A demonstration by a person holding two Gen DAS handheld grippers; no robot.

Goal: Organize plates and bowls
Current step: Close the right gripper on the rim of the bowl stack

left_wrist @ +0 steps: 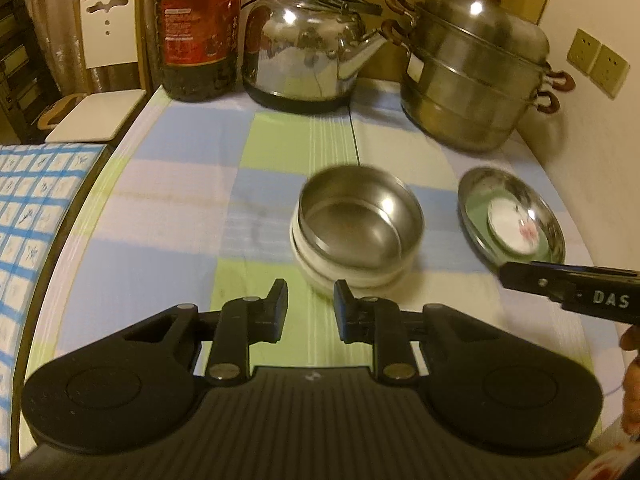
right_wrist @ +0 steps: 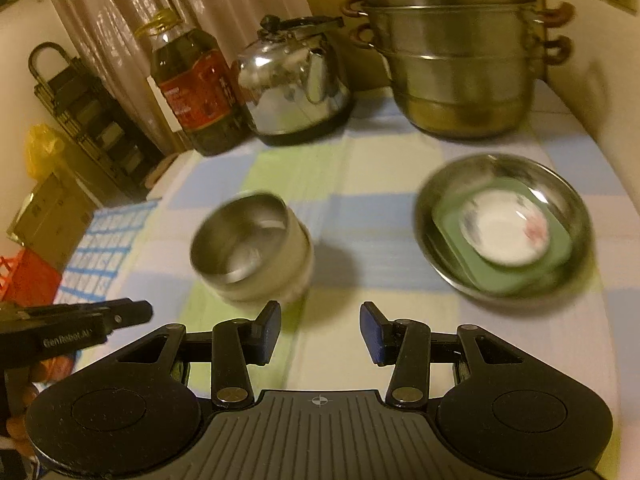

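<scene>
A steel bowl (left_wrist: 360,220) sits nested in a stack of white bowls (left_wrist: 344,276) at the middle of the checked tablecloth; the stack also shows in the right wrist view (right_wrist: 250,246). To its right a steel plate (left_wrist: 472,196) holds a green square plate (right_wrist: 452,248) with a small white flowered dish (right_wrist: 504,230) on top. My left gripper (left_wrist: 310,306) is open and empty, just short of the bowl stack. My right gripper (right_wrist: 320,334) is open and empty, between the stack and the steel plate (right_wrist: 568,208).
At the back of the table stand an oil bottle (left_wrist: 198,28), a steel kettle (left_wrist: 304,48) and a lidded steel steamer pot (left_wrist: 472,76). A white chair (left_wrist: 104,64) stands beyond the left edge. A wall runs along the right side.
</scene>
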